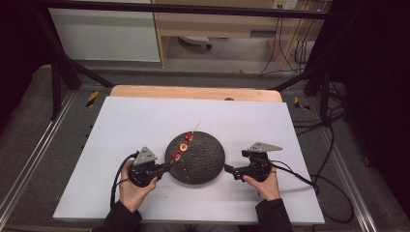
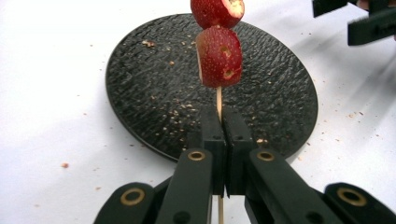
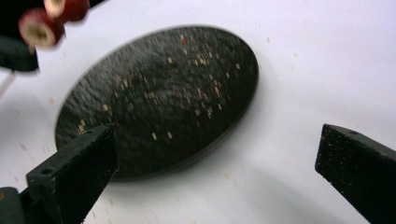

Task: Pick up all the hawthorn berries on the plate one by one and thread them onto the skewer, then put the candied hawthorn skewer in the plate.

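Red fruit pieces (image 2: 218,56) ride the skewer (image 2: 218,100) your clenched left gripper (image 2: 223,122) points toward your released right gripper (image 1: 228,169) across the plate (image 1: 205,159).

Above the black plate (image 2: 163,93), the upper fruit piece (image 2: 217,11) is cut off by the left gripper view's top edge; the skewer (image 2: 218,100) vanishes between shut jaws. The right gripper view is blurred.

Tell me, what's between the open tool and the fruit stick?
The black plate lies between the right tool and the skewer held by the left tool, as the high view shows. Crumbs dot the plate.
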